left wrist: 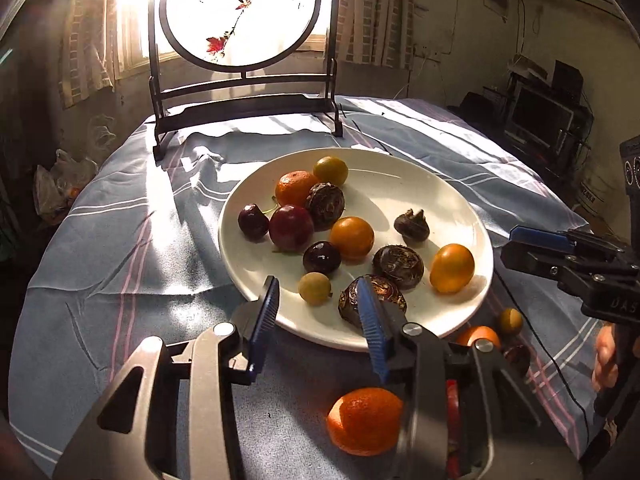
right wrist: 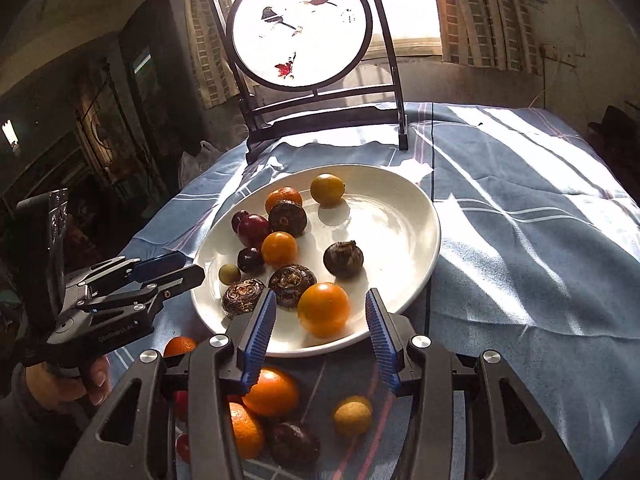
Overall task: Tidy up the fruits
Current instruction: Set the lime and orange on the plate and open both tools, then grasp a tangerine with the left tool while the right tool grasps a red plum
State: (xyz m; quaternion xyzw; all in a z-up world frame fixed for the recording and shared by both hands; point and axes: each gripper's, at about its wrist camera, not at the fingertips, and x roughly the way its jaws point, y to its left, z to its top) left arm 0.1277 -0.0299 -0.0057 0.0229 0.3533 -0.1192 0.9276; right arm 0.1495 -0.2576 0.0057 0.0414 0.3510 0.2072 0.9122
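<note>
In the left wrist view, a white plate (left wrist: 452, 200) is seen on a blue striped cloth (left wrist: 120, 240), loaded with oranges, dark cherries, brown water chestnuts and small yellow-green fruits. The left gripper (left wrist: 318, 304) is held over the plate's near rim, its jaws spread apart with nothing between them. A mandarin (left wrist: 365, 420) is left on the cloth below it. The right gripper (left wrist: 536, 240) is seen at the right edge; its jaws appear nearly together, but this cannot be told for certain.

In the right wrist view, the right gripper (right wrist: 320, 316) is shown released and empty, with an orange fruit (right wrist: 323, 309) on the plate's near edge framed between its fingers. More fruits, among them a pale longan (right wrist: 353, 415), are scattered on the cloth beneath. A round painted screen (right wrist: 300, 28) is set behind the plate.
</note>
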